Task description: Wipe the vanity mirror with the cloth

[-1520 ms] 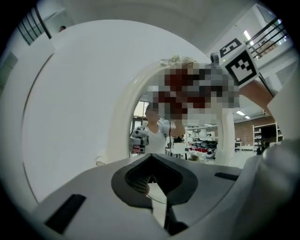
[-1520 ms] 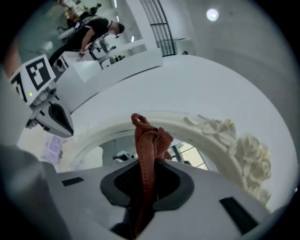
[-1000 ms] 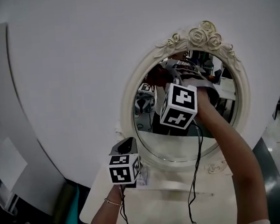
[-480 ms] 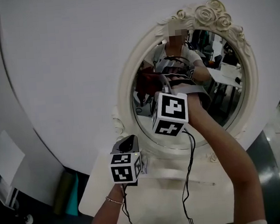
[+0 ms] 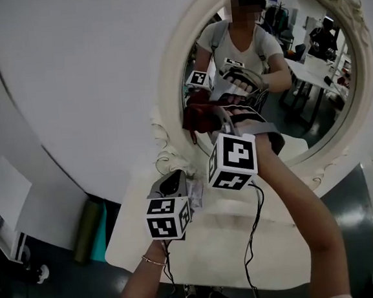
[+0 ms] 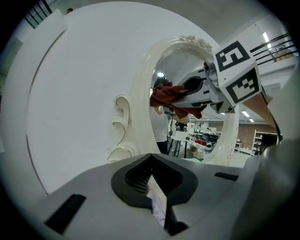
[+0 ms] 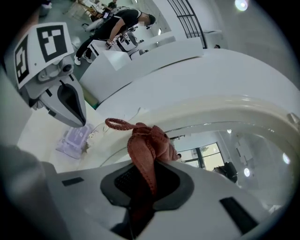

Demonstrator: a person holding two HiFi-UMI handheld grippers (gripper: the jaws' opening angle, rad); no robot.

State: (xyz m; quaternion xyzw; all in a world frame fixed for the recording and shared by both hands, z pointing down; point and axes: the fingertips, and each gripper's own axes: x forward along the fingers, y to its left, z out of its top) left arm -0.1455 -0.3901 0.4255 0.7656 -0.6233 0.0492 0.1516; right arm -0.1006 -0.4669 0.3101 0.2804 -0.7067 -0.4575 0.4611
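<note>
- While the right gripper (image 7: 145, 183) is clamping the bunched red cloth (image 7: 147, 143), the cloth is pointing lengthwise out of the jaws at the vanity mirror (image 5: 169, 81) — at its lower-left glass.
- The left gripper (image 6: 152, 185) is pinching a thin packet (image 6: 158, 206) just below the mirror's frame — apart from the cloth.

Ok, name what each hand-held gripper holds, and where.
Right hand-held gripper: red cloth, by a bunched fold. Left hand-held gripper: clear packet, by its edge.
</note>
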